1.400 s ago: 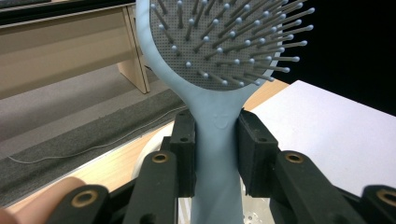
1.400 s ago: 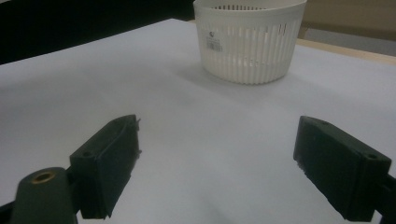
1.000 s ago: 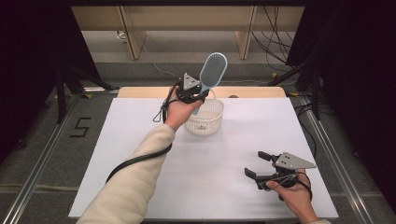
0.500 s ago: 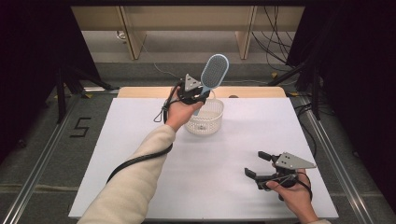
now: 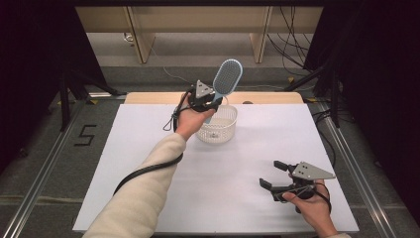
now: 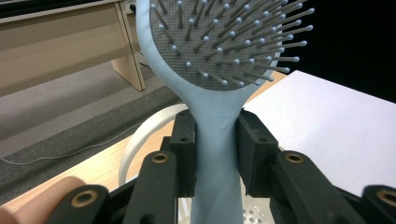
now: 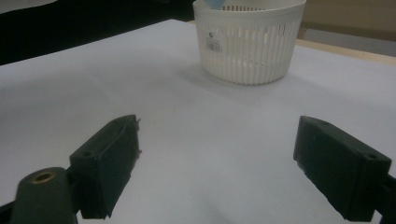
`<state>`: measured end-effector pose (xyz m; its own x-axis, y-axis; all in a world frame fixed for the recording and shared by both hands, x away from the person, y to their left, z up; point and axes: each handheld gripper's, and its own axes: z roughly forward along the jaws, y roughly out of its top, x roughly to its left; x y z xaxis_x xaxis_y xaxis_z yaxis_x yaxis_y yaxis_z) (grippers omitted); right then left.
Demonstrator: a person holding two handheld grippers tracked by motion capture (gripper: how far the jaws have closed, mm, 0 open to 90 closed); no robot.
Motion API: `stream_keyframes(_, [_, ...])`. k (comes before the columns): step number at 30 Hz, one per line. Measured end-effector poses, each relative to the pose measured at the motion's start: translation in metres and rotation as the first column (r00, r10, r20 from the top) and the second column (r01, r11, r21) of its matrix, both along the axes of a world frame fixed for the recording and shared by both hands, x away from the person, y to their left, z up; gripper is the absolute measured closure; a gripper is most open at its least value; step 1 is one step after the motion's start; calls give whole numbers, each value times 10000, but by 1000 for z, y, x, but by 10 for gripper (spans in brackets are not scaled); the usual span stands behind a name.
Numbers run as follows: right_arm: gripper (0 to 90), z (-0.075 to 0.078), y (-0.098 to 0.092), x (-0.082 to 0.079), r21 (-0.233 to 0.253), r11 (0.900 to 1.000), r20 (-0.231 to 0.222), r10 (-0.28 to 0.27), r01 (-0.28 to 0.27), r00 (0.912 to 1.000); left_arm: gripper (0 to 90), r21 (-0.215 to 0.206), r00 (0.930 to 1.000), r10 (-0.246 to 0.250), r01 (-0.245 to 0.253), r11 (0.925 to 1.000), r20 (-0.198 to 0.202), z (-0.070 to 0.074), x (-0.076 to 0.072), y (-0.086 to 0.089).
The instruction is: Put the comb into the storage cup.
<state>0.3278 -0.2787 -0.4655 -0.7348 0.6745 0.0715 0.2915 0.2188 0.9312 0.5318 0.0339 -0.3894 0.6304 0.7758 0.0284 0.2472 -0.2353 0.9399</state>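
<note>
Pale-blue plastic hairbrush stands clamped by its handle in the left gripper, head up over the far white slatted basket, likely so the handle can drop in, while the right gripper rests near-right, jaws spread wide and empty.

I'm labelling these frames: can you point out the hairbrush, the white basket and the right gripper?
hairbrush (image 6: 217, 140), left gripper view, on its handle between the jaws.
white basket (image 7: 247, 51), right gripper view, on its slotted wall.
right gripper (image 5: 274, 174), high view, midway between its fingertips.
</note>
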Motion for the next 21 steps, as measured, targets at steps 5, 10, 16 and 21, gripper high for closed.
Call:
stream_keyframes(5, [152, 0, 0, 0, 10, 10000, -16, 1, -1, 10000, 697, 70, 10000, 17, -17, 10000, -8, -2, 1, 1])
stream_keyframes(10, [152, 0, 0, 0, 5, 10000, -17, -3, 3, 10000, 697, 54, 10000, 7, -7, 10000, -35, -4, 1, 1])
stream_keyframes(16, [151, 0, 0, 0, 5, 10000, -3, 0, 0, 10000, 697, 94, 10000, -8, 8, 10000, -57, -5, 2, 1])
stream_keyframes(21, [152, 0, 0, 0, -1, 10000, -11, 0, 0, 10000, 697, 74, 10000, -11, 11, 10000, -56, -6, 1, 1])
